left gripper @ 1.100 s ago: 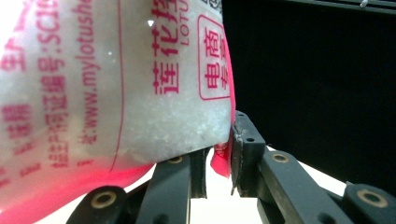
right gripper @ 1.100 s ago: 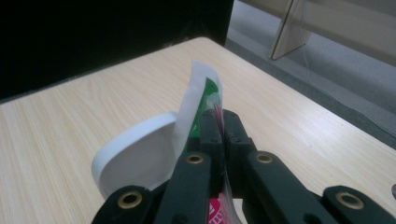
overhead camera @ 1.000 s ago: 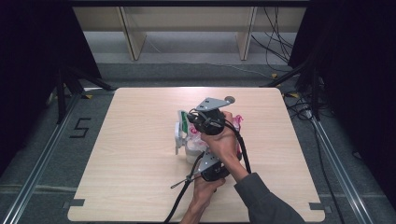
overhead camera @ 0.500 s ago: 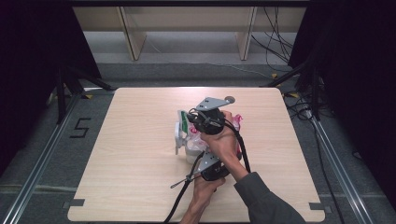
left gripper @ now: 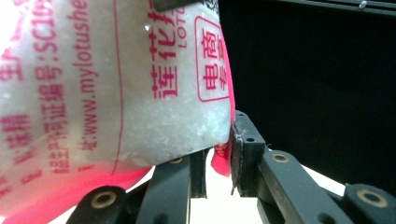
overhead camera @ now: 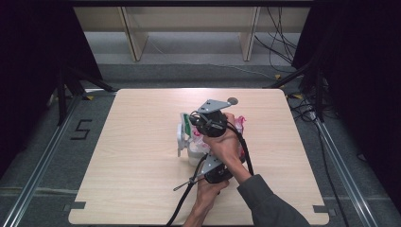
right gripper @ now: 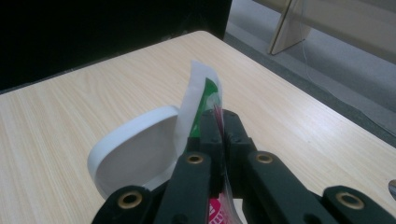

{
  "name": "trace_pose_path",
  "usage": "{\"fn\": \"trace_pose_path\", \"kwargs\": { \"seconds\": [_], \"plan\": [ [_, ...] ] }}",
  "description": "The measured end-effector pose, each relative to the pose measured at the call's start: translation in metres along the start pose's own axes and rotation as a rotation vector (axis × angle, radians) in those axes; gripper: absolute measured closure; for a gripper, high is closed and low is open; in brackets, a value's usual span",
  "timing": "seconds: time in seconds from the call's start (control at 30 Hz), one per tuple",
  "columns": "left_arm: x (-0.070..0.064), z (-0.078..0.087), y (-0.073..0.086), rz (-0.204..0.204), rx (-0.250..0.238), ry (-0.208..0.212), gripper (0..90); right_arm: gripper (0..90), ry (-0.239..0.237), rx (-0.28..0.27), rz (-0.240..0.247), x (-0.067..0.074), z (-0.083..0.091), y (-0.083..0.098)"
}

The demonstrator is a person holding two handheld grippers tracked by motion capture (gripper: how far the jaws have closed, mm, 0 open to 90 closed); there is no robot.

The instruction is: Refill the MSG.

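Both hands are working near the middle of the pale wooden table [overhead camera: 132,156], crowded over one thing — a clear plastic bag of white granules printed with red lettering [left gripper: 116,79]. In the high view the bag [overhead camera: 239,124] peeks out pink and white just right of the upper hand, a little right of the table's centre.

The left gripper [left gripper: 219,158] sits at the near side, held from below, and its black jaws pinch the bag's lower red edge — the bulging, crystal-packed body of the bag swells out to the left of them in the left gripper view.

The right gripper [right gripper: 220,122] sits farther off, with its grey three-cornered plate [overhead camera: 211,105] on top. Its jaws are pressed tight together on the bag's thin top edge, where a strip of white and green stands up between the tips.

Just beside those jaws, on the left, a round white plastic lid [right gripper: 135,154] stands open on its hinge, belonging to a white container [overhead camera: 191,153] that rests on the table under the hands.

Cables trail from both grippers towards the near edge.
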State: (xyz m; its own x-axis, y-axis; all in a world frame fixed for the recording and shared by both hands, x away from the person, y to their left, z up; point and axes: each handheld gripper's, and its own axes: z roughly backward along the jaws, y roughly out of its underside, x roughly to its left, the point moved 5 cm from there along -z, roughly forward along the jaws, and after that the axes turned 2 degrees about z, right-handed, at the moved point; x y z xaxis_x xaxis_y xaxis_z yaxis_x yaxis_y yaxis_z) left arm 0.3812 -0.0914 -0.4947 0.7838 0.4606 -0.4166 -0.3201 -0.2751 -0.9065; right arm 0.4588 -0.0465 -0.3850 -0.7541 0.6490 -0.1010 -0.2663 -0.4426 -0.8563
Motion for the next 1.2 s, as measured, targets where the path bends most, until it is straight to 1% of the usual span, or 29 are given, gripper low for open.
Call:
{"fn": "trace_pose_path", "kwargs": {
  "seconds": [0.03, 0.07, 0.1, 0.17, 0.2, 0.23, 0.27, 0.3, 0.33, 0.37, 0.43, 0.47, 0.5, 0.53, 0.57, 0.6, 0.63, 0.67, 0.7, 0.73, 0.77, 0.87, 0.93, 1.0, 1.03, 1.07, 1.1, 1.13, 1.2],
  "plan": [
    [0.001, 0.001, 0.0, -0.008, 0.011, -0.012, 77.9, 89.9, -0.003, 0.0, -0.003, -0.001, 0.002, -0.001],
    [0.001, 0.002, 0.0, -0.013, 0.029, -0.032, 77.9, 89.9, 0.004, -0.02, -0.008, -0.002, 0.001, -0.001],
    [0.0, 0.0, 0.0, 0.004, 0.001, 0.003, 77.9, 89.8, -0.002, -0.01, 0.0, -0.002, 0.001, -0.001],
    [0.0, -0.001, 0.0, 0.007, -0.003, -0.001, 77.9, 89.9, -0.004, 0.008, 0.007, 0.0, 0.0, 0.001],
    [0.001, 0.0, 0.0, -0.002, 0.001, -0.001, 77.9, 89.8, 0.003, -0.004, -0.001, 0.0, 0.0, 0.0],
    [0.001, 0.001, 0.0, -0.009, 0.013, -0.011, 77.9, 89.8, -0.004, 0.002, 0.002, -0.002, 0.002, -0.001],
    [0.002, 0.002, 0.001, -0.012, 0.029, -0.024, 77.9, 89.9, 0.004, -0.019, -0.007, -0.002, 0.001, -0.001],
    [0.001, 0.0, 0.0, 0.0, 0.004, 0.002, 77.9, 89.8, 0.003, -0.017, -0.001, -0.002, 0.0, -0.001],
    [0.0, -0.001, 0.0, 0.007, -0.001, -0.004, 77.9, 89.8, -0.003, 0.008, 0.004, -0.002, 0.001, 0.001],
    [0.0, 0.0, 0.0, 0.004, -0.002, 0.002, 77.9, 89.8, 0.005, -0.003, 0.007, -0.001, -0.001, 0.0],
    [0.002, 0.003, 0.0, -0.017, 0.033, -0.037, 77.9, 89.9, 0.003, -0.011, -0.002, -0.002, 0.001, -0.001],
    [0.002, 0.003, 0.0, -0.016, 0.033, -0.031, 77.9, 89.9, 0.004, -0.022, -0.012, -0.002, 0.002, -0.001],
    [0.001, 0.002, 0.0, -0.003, 0.021, -0.022, 77.9, 89.8, 0.001, -0.007, 0.002, -0.002, 0.001, 0.0],
    [0.012, 0.007, 0.003, -0.141, 0.125, -0.028, 77.8, 89.8, -0.003, 0.003, 0.006, 0.0, 0.0, 0.001],
    [0.012, 0.007, 0.003, -0.143, 0.124, -0.036, 77.9, 89.8, 0.001, 0.006, 0.011, 0.0, -0.001, 0.001],
    [0.013, 0.008, 0.003, -0.147, 0.131, -0.044, 77.9, 89.9, 0.002, 0.0, 0.005, 0.0, 0.0, 0.0],
    [0.013, 0.009, 0.002, -0.151, 0.149, -0.056, 77.9, 89.8, -0.001, -0.007, -0.002, -0.002, 0.002, -0.001],
    [0.013, 0.009, 0.003, -0.148, 0.149, -0.054, 77.9, 89.9, 0.005, -0.022, -0.007, -0.002, 0.001, -0.001],
    [0.013, 0.009, 0.003, -0.146, 0.147, -0.052, 77.9, 89.8, -0.004, -0.004, 0.002, -0.002, 0.001, 0.0],
    [0.013, 0.008, 0.003, -0.146, 0.14, -0.049, 77.9, 89.8, 0.0, 0.001, 0.004, 0.0, 0.0, 0.001],
    [0.013, 0.007, 0.003, -0.141, 0.123, -0.032, 77.9, 89.8, -0.003, 0.007, 0.007, 0.0, 0.0, 0.001],
    [0.013, 0.008, 0.003, -0.141, 0.123, -0.029, 78.0, 89.8, 0.006, -0.023, -0.01, -0.002, 0.001, -0.001],
    [0.012, 0.007, 0.003, -0.141, 0.124, -0.035, 77.9, 89.8, -0.004, 0.005, 0.01, 0.0, 0.0, 0.001],
    [0.013, 0.008, 0.003, -0.141, 0.122, -0.032, 77.9, 89.8, 0.01, -0.009, 0.032, 0.0, -0.002, 0.0],
    [0.013, 0.008, 0.003, -0.143, 0.122, -0.035, 77.9, 89.8, 0.004, -0.003, 0.002, 0.0, 0.0, 0.0],
    [0.013, 0.008, 0.003, -0.143, 0.123, -0.035, 77.9, 89.8, 0.005, -0.02, -0.005, 0.0, -0.001, 0.0],
    [0.013, 0.008, 0.003, -0.142, 0.124, -0.037, 77.9, 89.8, 0.007, -0.02, -0.003, 0.0, -0.001, 0.0],
    [0.012, 0.007, 0.004, -0.14, 0.123, -0.035, 77.9, 89.8, -0.004, -0.002, 0.017, -0.001, 0.0, 0.0],
    [0.012, 0.007, 0.003, -0.142, 0.122, -0.036, 77.9, 89.8, 0.002, 0.0, 0.004, 0.001, -0.001, 0.001]
  ]
}}
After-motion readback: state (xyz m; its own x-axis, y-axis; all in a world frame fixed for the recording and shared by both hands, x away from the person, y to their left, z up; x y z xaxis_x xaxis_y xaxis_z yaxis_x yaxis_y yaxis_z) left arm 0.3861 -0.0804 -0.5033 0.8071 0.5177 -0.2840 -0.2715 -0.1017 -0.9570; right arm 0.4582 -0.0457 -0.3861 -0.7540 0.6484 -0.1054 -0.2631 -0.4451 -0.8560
